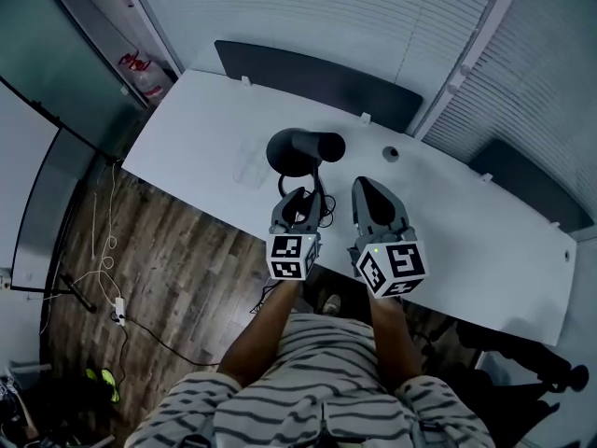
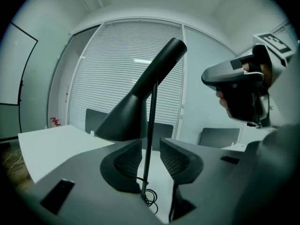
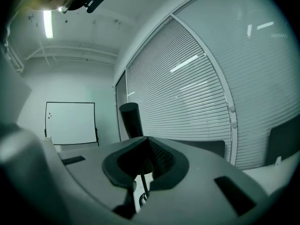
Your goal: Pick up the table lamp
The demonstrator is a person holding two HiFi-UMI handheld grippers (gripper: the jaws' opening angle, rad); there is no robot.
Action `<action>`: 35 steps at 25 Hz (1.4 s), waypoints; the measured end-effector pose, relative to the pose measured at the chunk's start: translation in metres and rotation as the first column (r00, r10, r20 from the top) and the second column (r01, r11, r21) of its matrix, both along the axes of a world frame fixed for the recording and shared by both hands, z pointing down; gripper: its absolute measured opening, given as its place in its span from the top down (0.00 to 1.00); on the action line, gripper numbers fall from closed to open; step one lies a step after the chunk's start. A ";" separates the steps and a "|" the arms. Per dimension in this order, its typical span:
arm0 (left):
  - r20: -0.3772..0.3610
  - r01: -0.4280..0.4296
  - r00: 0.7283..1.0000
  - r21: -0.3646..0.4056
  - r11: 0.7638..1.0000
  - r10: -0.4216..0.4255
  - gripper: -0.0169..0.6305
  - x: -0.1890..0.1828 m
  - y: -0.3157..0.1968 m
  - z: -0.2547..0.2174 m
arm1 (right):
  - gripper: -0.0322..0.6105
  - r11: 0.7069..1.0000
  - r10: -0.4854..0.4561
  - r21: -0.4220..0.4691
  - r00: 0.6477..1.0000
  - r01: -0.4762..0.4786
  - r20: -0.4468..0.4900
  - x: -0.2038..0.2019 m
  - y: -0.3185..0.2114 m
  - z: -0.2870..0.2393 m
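The table lamp (image 1: pixel 303 147) is black, with a cone shade and a thin upright stem, and it stands on the white table (image 1: pixel 205 129). My left gripper (image 1: pixel 300 194) is at the lamp. In the left gripper view its jaws (image 2: pixel 151 161) stand open with the stem (image 2: pixel 151 135) between them, close to the left pad, under the shade (image 2: pixel 136 111). A coiled black cable (image 2: pixel 149 197) lies at the stem's foot. My right gripper (image 1: pixel 361 187) hovers just right of the lamp, shut and empty (image 3: pixel 146 146). Beyond its jaws the shade's narrow end (image 3: pixel 130 121) shows.
Dark chair backs (image 1: pixel 317 77) (image 1: pixel 532 185) stand along the table's far side, before windows with closed blinds. A small round fitting (image 1: pixel 391 154) sits in the tabletop right of the lamp. Wood floor with cables (image 1: pixel 112 278) lies to the left. A whiteboard (image 3: pixel 70 123) hangs on a wall.
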State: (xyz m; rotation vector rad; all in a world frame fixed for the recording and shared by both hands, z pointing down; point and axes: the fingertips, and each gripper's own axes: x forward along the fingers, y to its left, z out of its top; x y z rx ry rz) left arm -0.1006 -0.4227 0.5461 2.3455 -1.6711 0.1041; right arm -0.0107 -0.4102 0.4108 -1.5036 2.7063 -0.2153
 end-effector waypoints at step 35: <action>0.100 -0.089 0.992 0.090 0.992 0.080 0.89 0.020 -0.047 0.040 | 0.93 0.996 0.088 0.004 0.996 -0.088 -0.026 0.033 -0.035 0.003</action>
